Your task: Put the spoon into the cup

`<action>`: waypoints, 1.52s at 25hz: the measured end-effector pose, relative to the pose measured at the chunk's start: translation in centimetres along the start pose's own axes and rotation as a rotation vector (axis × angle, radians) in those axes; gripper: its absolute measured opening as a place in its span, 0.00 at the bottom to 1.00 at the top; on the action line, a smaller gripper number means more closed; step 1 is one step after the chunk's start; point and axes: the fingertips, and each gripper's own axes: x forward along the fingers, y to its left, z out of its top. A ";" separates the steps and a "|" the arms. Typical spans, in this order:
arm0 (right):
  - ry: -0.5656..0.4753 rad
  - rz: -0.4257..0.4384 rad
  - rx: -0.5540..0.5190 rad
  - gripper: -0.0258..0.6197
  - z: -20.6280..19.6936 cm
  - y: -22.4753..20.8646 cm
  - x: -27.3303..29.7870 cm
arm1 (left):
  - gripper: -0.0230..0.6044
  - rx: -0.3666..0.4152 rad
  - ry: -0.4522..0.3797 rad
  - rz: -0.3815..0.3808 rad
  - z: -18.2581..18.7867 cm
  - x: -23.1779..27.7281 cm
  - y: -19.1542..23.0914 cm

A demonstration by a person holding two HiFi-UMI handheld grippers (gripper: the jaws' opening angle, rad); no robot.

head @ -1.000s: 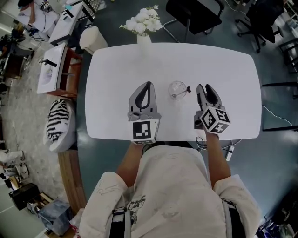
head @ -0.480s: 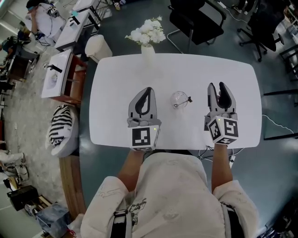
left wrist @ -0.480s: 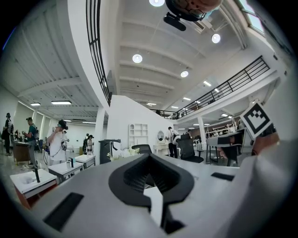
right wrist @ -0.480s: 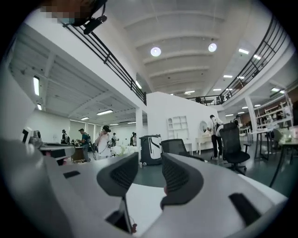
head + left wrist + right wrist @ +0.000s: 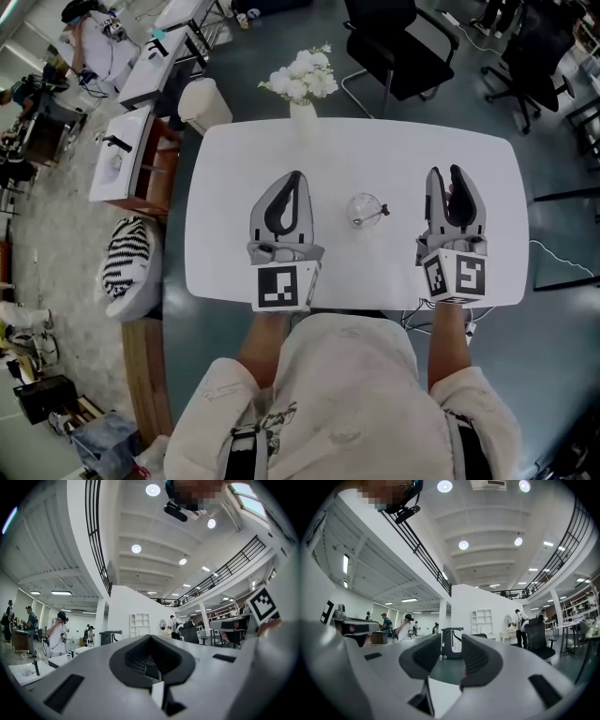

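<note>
In the middle of the white table [image 5: 234, 159] the clear cup [image 5: 362, 204] stands upright with the spoon [image 5: 376, 215] already in it, its handle leaning out over the rim toward the right, so I'd judge the task done. The left gripper [image 5: 296, 175] hangs to the left of the cup, well apart from it. Its jaws meet at the tips with nothing in them, and its own view shows only the room beyond, which fits a hand with no part in carrying the spoon. The right gripper [image 5: 445, 172] is on the other side of the cup, also apart from it. Its jaws have a clear gap and are closing, with nothing between them but the room past the tips, so it looks empty because the spoon now rests in the cup. Both grippers point level, away from the person, and neither touches the cup or spoon. That is probably deliberate, since a bump could tip a light glass with a handle hanging out one side. A vase of white flowers [image 5: 302, 80] sits at the far edge of the table, well away and not involved
</note>
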 end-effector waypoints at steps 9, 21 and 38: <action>0.013 0.010 -0.006 0.09 -0.7 0.8 0.0 | 0.04 -0.002 0.005 0.006 -0.5 -0.1 0.1; 0.044 0.027 -0.030 0.02 -1.4 1.8 0.1 | 0.04 -0.007 -0.002 0.001 -0.5 -0.3 0.1; 0.080 0.045 -0.064 0.02 -2.1 2.8 0.3 | 0.04 -0.013 -0.001 0.005 -0.9 -0.6 0.5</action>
